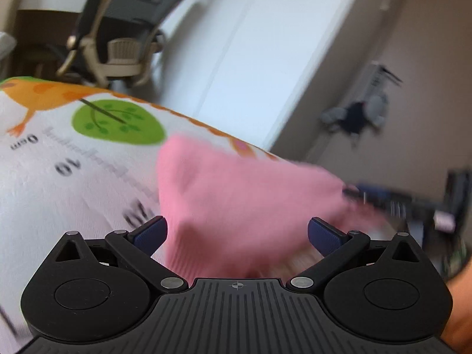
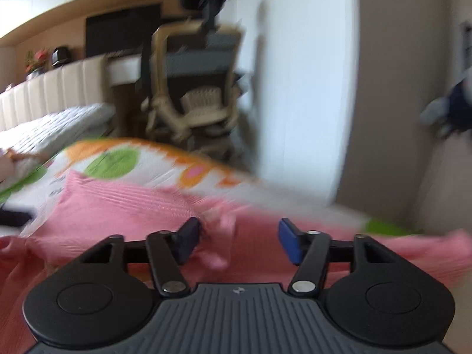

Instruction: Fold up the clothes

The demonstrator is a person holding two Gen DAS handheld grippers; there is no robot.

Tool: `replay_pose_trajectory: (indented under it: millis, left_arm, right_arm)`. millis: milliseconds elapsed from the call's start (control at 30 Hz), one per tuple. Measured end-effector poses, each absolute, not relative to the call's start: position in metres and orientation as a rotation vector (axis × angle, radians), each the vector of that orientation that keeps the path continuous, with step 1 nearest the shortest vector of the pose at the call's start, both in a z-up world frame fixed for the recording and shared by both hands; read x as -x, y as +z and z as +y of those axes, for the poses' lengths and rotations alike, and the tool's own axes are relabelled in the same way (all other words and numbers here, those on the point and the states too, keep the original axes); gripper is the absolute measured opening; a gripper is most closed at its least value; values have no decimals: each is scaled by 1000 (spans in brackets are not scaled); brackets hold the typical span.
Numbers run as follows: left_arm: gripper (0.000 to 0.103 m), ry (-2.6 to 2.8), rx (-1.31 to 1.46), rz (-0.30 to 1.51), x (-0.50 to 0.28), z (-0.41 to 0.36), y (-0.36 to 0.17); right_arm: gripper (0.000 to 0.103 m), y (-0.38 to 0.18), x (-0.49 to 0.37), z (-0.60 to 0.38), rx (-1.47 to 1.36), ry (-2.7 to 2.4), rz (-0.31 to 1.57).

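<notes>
Two grippers, both with jaws spread wide, I hold over a pink ribbed-knit garment (image 1: 236,206) on a printed sheet (image 1: 73,177). Left gripper (image 1: 237,233): cloth bunches between the pads, peaking toward 11 o'clock. Right gripper (image 2: 239,242): garment spreads flat, long axis 9 to 3 o'clock, a small crumpled fold by the left pad.

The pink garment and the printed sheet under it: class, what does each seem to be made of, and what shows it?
Pink garment: looks like soft ribbed knit, matte; fine parallel ridges show. Printed sheet: seems a woven or quilted cotton-like cloth, matte, with a faint textured weave under the print. Blur leaves both uncertain.
</notes>
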State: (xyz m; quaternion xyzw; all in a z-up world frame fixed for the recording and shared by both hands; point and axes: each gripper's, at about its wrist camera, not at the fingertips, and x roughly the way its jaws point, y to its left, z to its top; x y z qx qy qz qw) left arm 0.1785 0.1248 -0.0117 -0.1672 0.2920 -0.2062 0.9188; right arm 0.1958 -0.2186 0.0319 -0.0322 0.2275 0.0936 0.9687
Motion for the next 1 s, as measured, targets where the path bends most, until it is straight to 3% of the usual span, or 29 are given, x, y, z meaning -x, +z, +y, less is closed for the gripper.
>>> replay_pose_trajectory:
  millis: [233, 600, 633, 667, 700, 867, 1000]
  left_arm:
    - [103, -405, 236, 642, -159, 107, -30]
    - [103, -377, 226, 651, -157, 105, -31]
    - [103, -378, 227, 651, -157, 105, -31]
    - [103, -379, 225, 655, -158, 105, -31]
    - [103, -381, 218, 660, -158, 104, -31]
    - [103, -374, 165, 675, -160, 96, -31]
    - [103, -370, 151, 676, -160, 95, -31]
  right_arm:
    - [61, 59, -186, -323, -111, -112, 424]
    - [61, -12, -225, -373, -375, -209, 557]
    - [55, -19, -232, -375, -408, -193, 585]
    - [30, -23, -238, -377, -428, -186, 602]
    - [16, -17, -239, -371, -400, -198, 588]
    - [11, 89, -206, -287, -106, 8, 282]
    - [11, 141, -188, -189, 58, 305, 205]
